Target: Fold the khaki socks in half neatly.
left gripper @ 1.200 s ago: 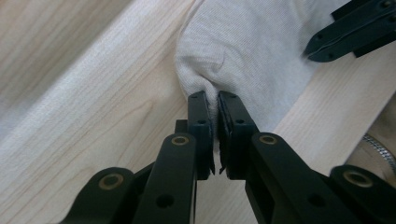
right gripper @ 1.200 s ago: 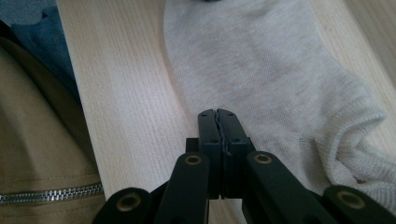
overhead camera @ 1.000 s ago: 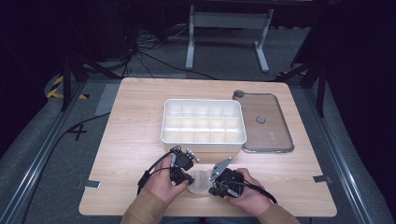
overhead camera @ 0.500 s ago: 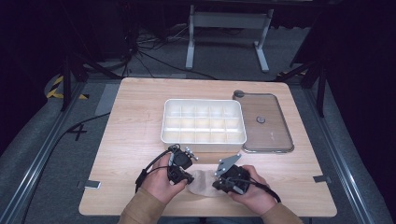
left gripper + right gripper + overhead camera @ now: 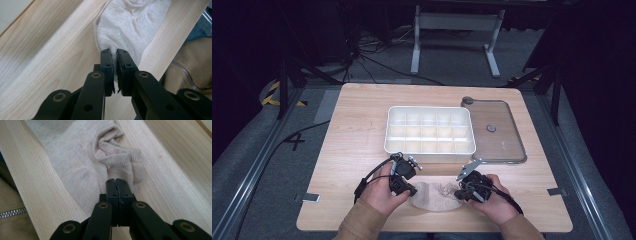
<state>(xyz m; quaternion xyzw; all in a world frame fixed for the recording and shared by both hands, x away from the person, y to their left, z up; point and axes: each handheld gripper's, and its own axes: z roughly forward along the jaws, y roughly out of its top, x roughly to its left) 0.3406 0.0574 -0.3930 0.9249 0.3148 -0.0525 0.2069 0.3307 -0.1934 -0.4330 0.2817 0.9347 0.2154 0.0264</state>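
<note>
While pinching a fold at one end of the beige sock (image 5: 130, 27), left gripper (image 5: 114, 53); clamped tight on the sock's cuff at the other end, right gripper (image 5: 116, 181). Sock flat near the table (image 5: 352, 130) front edge, white compartment tray (image 5: 430, 131) just beyond, clear lid (image 5: 494, 130) beside.

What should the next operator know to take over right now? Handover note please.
Left gripper: fingers shut on one end of the beige sock.
Right gripper: fingers shut on the bunched cuff end.
Sock lies on the table at the near edge, between both hands, crumpled at the cuff.
White divided tray sits behind it, compartments look empty; clear lid lies to the tray's right.
Done: both ends gripped.
Left, probably: fold the sock and put it in the tray.
</note>
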